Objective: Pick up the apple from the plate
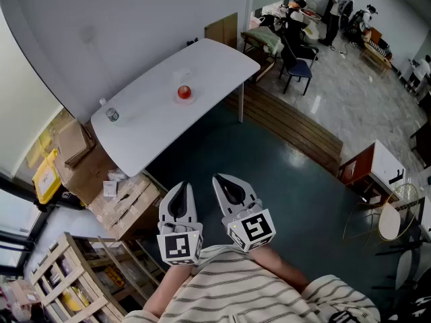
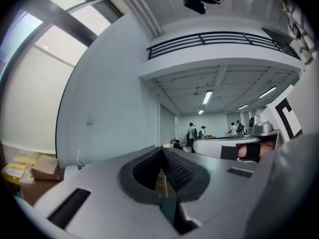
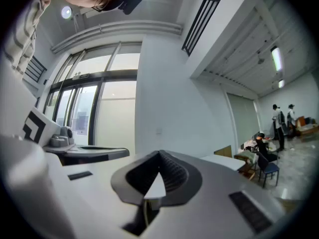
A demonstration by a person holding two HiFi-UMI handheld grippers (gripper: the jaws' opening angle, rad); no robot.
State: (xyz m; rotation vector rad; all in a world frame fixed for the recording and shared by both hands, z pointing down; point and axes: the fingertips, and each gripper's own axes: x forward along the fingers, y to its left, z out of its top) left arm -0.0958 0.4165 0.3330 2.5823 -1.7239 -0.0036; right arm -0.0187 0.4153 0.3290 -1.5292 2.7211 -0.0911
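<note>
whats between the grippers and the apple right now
In the head view, only dark floor and then bare white table lie between the left gripper, the right gripper and the apple.

Head cam looks down; table (image 1: 217, 66) far.

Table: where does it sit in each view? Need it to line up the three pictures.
Head view: table upper centre, slanting, with the apple on it.
Left gripper view: only one corner of the table, low at the left, under a bottle.
Right gripper view: table right of centre, a pale strip.
Shared landmark: the people standing at the far end of the room, in all three views.
</note>
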